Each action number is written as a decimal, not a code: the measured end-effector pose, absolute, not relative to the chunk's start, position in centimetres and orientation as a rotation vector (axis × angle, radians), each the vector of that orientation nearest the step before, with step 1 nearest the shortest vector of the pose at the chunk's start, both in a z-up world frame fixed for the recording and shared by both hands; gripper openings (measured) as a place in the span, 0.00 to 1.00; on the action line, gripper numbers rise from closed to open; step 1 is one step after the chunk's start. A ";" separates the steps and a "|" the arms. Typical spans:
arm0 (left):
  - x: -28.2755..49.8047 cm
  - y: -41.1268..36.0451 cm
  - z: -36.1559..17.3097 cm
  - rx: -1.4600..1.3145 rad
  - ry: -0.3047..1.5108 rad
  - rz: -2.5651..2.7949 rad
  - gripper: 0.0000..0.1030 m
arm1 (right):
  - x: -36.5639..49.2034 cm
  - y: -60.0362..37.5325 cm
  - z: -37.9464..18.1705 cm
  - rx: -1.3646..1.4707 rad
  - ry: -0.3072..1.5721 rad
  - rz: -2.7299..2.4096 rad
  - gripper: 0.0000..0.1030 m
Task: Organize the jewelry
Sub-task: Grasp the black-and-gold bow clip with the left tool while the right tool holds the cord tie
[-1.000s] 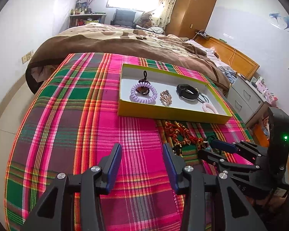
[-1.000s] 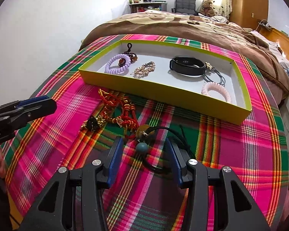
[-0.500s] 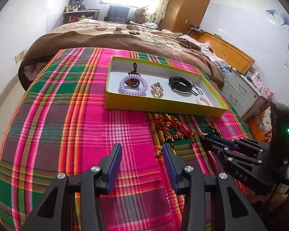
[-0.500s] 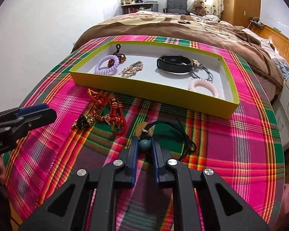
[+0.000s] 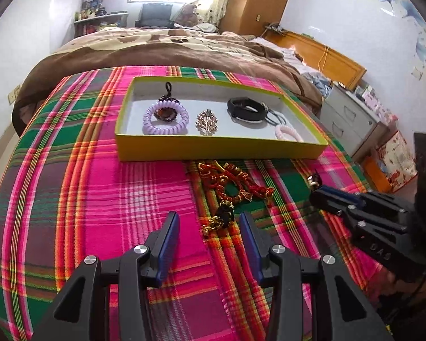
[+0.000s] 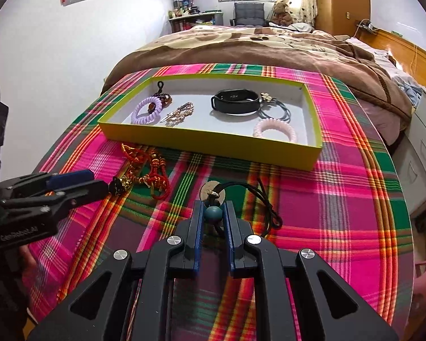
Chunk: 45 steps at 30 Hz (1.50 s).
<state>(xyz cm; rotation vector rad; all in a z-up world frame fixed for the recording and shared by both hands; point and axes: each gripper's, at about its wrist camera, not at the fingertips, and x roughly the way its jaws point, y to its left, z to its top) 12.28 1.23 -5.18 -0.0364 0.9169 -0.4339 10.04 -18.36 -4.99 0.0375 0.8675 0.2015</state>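
My right gripper (image 6: 213, 213) is shut on the teal bead (image 6: 213, 213) of a black cord necklace (image 6: 265, 199). Its round disc (image 6: 213, 191) sits just ahead of the fingertips. A red and gold bracelet (image 5: 233, 182) lies on the plaid cloth in front of a yellow box (image 5: 218, 149). My left gripper (image 5: 210, 227) stands open, and the bracelet's black and gold charm end (image 5: 220, 218) lies between its fingertips, untouched. Inside the box (image 6: 210, 145) are a purple coil tie (image 5: 165, 120), a gold brooch (image 5: 206, 122), a black band (image 5: 245, 109) and a pink coil tie (image 5: 286, 132).
The plaid cloth (image 5: 85, 199) covers a round table whose edge curves close on both sides. A bed with a brown blanket (image 6: 269, 48) lies behind the box. White drawers (image 5: 352, 119) stand to the right. The two grippers work side by side near the front edge.
My right gripper has closed on the teal bead and the necklace has shifted with it. My left gripper has moved toward the red bracelet, whose charm end now lies between its fingers.
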 end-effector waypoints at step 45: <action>12.2 -0.1 -4.1 0.075 0.884 -0.369 0.20 | 9.8 -19.9 -4.5 0.064 0.845 0.209 0.14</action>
